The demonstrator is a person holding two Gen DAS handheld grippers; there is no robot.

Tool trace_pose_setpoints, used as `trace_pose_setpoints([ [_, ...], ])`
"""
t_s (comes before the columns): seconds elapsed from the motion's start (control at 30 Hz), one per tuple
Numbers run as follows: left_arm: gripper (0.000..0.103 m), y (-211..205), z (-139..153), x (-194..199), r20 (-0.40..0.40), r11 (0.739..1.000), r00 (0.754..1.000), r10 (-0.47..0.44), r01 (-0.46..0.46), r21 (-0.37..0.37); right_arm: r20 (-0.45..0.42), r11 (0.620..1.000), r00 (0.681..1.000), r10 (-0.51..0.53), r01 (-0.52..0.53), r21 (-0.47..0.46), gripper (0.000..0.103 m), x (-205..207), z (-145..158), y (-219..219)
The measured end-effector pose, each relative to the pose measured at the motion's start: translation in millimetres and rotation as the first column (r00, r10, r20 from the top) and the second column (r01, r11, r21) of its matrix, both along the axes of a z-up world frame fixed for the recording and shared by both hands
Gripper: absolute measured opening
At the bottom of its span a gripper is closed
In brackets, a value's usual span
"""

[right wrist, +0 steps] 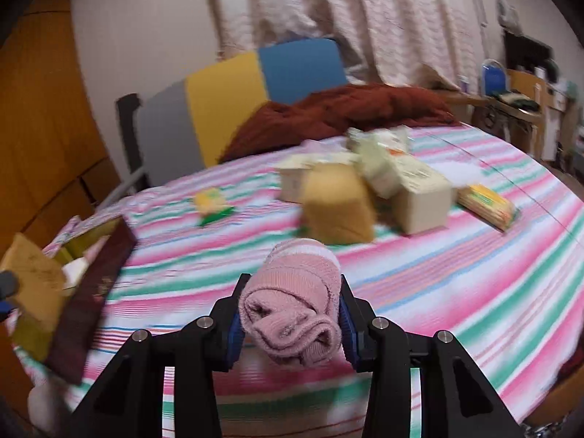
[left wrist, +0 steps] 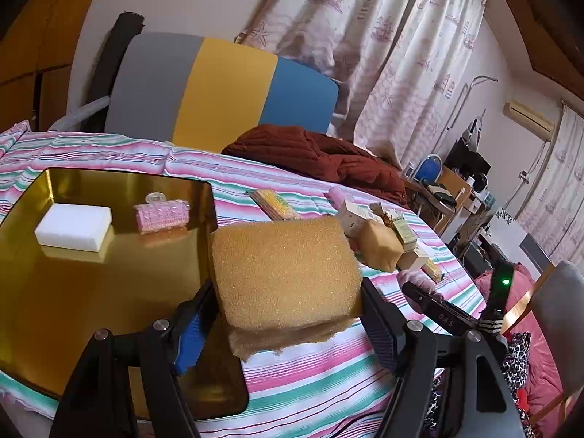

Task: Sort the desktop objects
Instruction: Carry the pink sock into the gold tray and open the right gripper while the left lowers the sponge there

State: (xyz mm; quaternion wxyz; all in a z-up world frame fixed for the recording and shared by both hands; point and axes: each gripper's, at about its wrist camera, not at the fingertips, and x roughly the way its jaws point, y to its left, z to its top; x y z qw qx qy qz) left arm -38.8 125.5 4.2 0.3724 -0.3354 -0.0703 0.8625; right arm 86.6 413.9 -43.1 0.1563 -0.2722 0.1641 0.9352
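progress: judged partly done; two things sit in the tray, several wait on the striped cloth.
gold tray: holds a white block and a pink clip.
left gripper: pinches a tan sponge at the tray's right edge.
right gripper: clamped on a rolled pink sock above the cloth.
left over: boxes, another sponge, and packets clustered mid-table.

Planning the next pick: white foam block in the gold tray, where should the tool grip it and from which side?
White foam block lies flat in the gold tray, apart from the pink hair roller. Probably come from above and pinch its two long sides across the short width: they are flat, parallel and clear of the walls.
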Motion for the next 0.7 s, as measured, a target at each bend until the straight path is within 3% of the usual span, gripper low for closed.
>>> trace_pose_setpoints([
  [0.17,0.076,-17.9,2.8,-4.3,-0.007,0.999,0.999,0.049,-0.049,-0.001,-0.043,0.989,0.988,0.148,-0.148,-0.004,0.044,-21.3,20.3,-52.4],
  [0.33,0.076,-45.0,5.5,-11.7,-0.010,0.994,0.994,0.113,-0.113,0.004,-0.066,0.958,0.956,0.286,-0.286,0.011,0.044,-45.9,34.1,-104.2],
  [0.7,0.076,-101.2,0.0,-33.8,-0.011,0.965,0.966,0.259,-0.259,-0.033,-0.053,0.892,0.891,0.452,-0.449,0.054,0.044,-86.5,44.7,-177.0],
])
